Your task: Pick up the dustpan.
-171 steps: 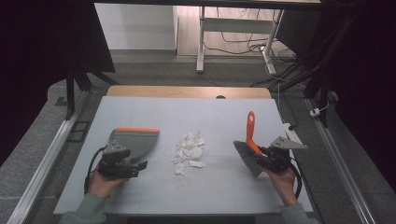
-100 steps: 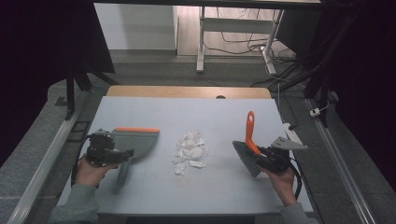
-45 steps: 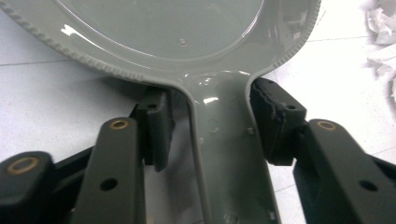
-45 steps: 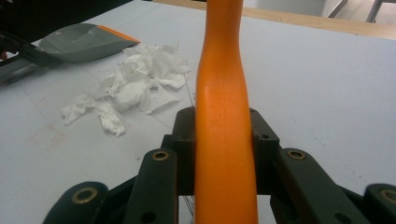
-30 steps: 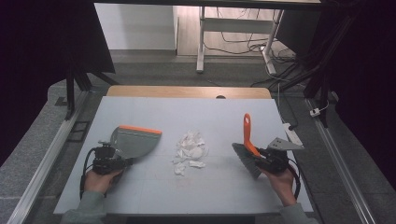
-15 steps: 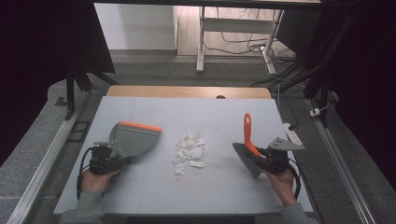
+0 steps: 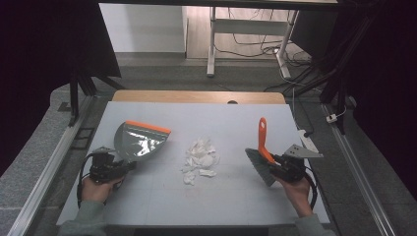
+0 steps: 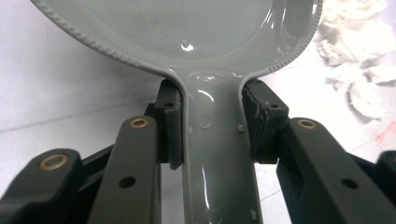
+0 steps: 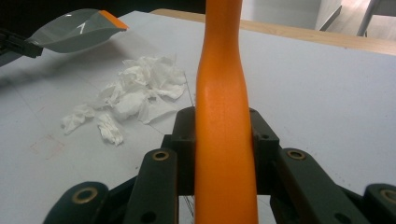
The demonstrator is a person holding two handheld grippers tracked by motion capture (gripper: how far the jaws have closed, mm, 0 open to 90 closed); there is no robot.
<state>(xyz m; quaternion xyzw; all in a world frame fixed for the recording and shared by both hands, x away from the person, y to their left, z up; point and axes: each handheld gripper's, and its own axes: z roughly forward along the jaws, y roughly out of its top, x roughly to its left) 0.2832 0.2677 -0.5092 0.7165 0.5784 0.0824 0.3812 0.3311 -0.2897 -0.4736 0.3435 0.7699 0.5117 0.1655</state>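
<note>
Two grippers: left gripper [image 7: 105, 167] at the table's left, right gripper [image 7: 287, 168] at its right, one in each of my operator's hands.
Dustpan, count one: grey dustpan [image 7: 140, 141] with an orange front lip, left of the pile, mouth turned toward it.
Brush, count one: brush [image 7: 262, 155] with an orange handle pointing away from the person and grey bristles low at the near end.
Paper, count one pile: crumpled white paper scraps [image 7: 200, 159] on the white table [image 7: 221, 118], between dustpan and brush, apart from both.
Left jaws: I read them as clamped on the dustpan's grey handle, one black pad on each side, in the left gripper view; the pan spreads just beyond the pads.
Right jaws: closed on the brush handle, which rises straight up between the pads in the right gripper view.
High view adds: both tools at once, the bristles, the wooden strip at the table's far edge.
Left gripper view adds: ribbed rim of the dustpan [image 8: 187, 28], scraps [image 8: 359, 60] at upper right.
Right gripper view adds: dustpan [image 9: 79, 30] raised off the table, its shadow under it; single scraps [image 9: 126, 100] told apart.
</note>
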